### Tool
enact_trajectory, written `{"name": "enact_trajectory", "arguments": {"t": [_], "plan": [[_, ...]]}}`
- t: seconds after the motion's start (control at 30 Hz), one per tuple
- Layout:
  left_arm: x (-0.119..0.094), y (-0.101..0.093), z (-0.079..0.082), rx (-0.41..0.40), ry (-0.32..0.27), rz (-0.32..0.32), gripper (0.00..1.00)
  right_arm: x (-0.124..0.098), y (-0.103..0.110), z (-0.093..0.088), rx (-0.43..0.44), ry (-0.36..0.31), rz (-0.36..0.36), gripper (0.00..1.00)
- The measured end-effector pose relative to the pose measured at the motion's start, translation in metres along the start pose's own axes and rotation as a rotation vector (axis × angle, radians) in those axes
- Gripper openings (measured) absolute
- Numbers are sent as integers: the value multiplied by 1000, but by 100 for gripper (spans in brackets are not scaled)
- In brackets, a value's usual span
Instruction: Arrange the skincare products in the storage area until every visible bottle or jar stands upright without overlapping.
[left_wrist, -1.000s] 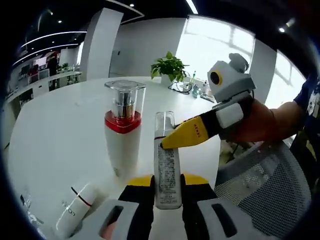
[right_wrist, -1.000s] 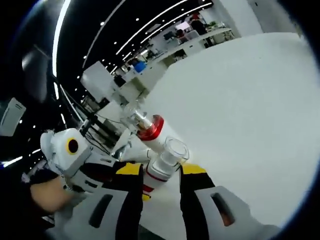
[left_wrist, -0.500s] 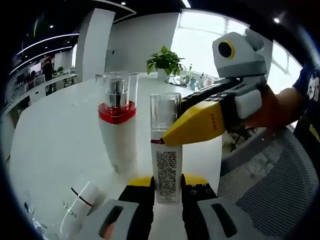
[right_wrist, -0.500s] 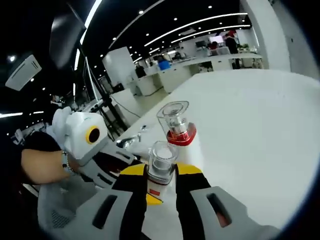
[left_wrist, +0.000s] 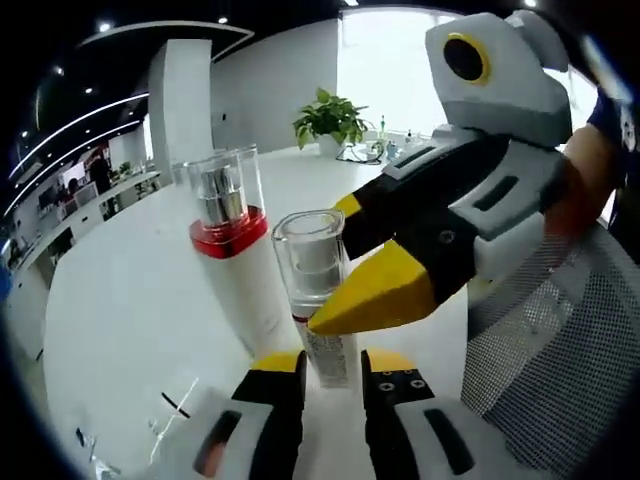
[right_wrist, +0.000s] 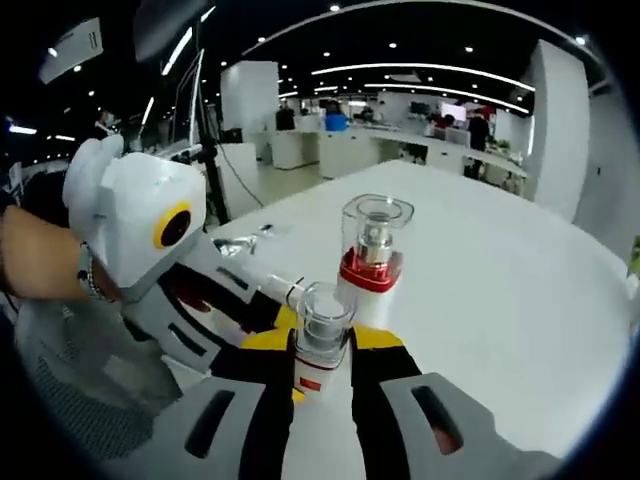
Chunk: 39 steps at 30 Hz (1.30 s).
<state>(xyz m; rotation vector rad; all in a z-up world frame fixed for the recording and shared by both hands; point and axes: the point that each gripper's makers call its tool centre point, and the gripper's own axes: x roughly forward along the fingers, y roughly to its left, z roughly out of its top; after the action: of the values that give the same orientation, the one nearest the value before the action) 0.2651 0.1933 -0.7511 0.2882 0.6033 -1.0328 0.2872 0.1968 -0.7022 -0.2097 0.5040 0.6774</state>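
- I see the slim clear-capped bottle (left_wrist: 318, 300) standing upright on the white table (left_wrist: 130, 310), and it sits squarely between the jaws of both tools at once.
- In the left gripper view, my left gripper (left_wrist: 332, 368) has its yellow-tipped jaws on either side of the bottle's base, pressed against it, so I read it as grasping the bottle low down.
- In the right gripper view, the same bottle (right_wrist: 322, 340) rises between my right gripper (right_wrist: 320, 350) jaws, which clamp it just under the clear cap.
- In the left gripper view that right gripper (left_wrist: 400, 270) comes in from the right, its yellow tip lying against the bottle's neck.
- In the right gripper view the left gripper (right_wrist: 262, 318) reaches in from the left, a hand (right_wrist: 40, 265) behind it.
- Just beside the held bottle stands a taller pump bottle (left_wrist: 240, 260) with a red collar under a clear cap, upright; I cannot tell whether the two touch.
- Far back on the table sits a potted plant (left_wrist: 328, 120).
- A mesh chair back (left_wrist: 560, 350) shows at the right.
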Motion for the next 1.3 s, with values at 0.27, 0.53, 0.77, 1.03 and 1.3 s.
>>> {"name": "enact_trajectory", "arguments": {"t": [0.27,0.53,0.77,1.03,1.3], "plan": [[2,14,2,20,-6,97,21,5,-8,-2,33,-22,-21,19],[4,17,-1,-3,8,104,19,7,-9,-9,28,25,-32,19],[5,18,-1,-35,10,103,19,9,-5,-5,33,7,2,19],[4,22,-2,-47,11,115,19,9,-6,-10,65,24,10,24],[-1,29,-4,-35,23,138,19,10,-3,-18,52,67,28,21]]}}
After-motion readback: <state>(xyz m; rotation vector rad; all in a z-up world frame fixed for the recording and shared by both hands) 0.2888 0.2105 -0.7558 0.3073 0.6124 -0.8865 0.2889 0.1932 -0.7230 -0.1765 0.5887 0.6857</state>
